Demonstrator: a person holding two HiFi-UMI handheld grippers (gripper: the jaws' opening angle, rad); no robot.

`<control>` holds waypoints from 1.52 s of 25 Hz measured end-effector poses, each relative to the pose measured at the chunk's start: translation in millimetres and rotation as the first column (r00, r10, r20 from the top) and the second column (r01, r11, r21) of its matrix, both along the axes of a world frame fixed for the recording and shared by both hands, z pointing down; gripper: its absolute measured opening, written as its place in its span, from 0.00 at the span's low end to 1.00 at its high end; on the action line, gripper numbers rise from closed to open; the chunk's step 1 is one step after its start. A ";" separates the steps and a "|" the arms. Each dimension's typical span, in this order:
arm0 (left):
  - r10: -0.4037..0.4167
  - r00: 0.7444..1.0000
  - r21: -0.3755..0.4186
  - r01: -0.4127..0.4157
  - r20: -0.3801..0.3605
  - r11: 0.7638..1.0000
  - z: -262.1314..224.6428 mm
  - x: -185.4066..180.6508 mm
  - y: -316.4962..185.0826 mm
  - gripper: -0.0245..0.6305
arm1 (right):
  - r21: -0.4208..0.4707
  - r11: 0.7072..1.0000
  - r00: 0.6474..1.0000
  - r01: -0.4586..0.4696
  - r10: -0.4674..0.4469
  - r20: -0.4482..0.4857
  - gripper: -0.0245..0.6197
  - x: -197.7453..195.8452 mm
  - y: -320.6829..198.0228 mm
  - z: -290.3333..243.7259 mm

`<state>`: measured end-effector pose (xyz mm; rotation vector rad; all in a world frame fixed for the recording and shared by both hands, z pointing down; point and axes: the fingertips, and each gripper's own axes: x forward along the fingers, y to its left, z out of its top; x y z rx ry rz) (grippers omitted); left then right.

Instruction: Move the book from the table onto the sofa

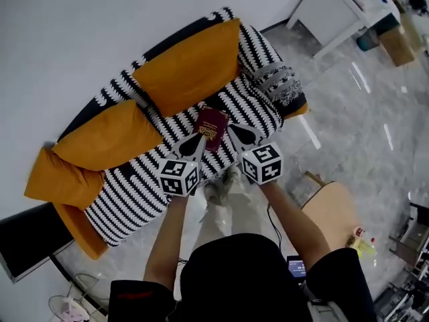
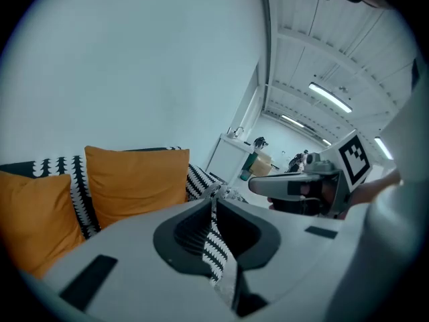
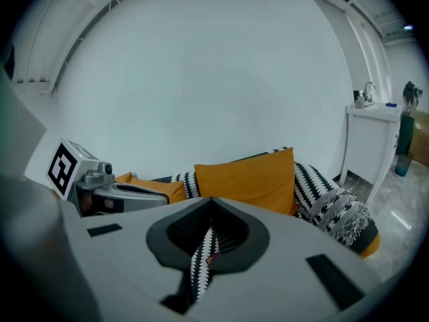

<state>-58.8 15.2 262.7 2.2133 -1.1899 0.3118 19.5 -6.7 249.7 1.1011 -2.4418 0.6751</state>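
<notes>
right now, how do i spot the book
Find the black-and-white sofa with orange cushions. The book lies on its seat, in front of the cushions. It is the only dark red thing there, small and flat, with a gold emblem on its cover.

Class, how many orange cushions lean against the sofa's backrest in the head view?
2: the right cushion and the left cushion, side by side. The orange piece at the far left end may be a third.

Book (image 1: 211,127) lies on striped sofa (image 1: 131,190) between left tongs (image 1: 200,139) and right tongs (image 1: 230,129).
</notes>
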 end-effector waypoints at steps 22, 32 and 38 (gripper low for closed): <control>0.093 0.995 0.273 -0.099 0.035 0.957 -150.3 24.5 46.5 0.06 | 0.272 0.962 1.000 -0.015 0.019 -0.014 0.06 10.3 59.3 -145.4; 0.140 0.988 0.357 -0.153 0.061 0.922 -178.8 38.3 82.2 0.06 | 0.351 0.936 0.999 -0.042 0.042 0.008 0.06 18.6 92.0 -171.6; 0.148 0.986 0.391 -0.167 0.079 0.905 -196.9 53.7 91.1 0.06 | 0.373 0.926 0.998 -0.056 0.044 0.042 0.06 33.6 106.7 -186.8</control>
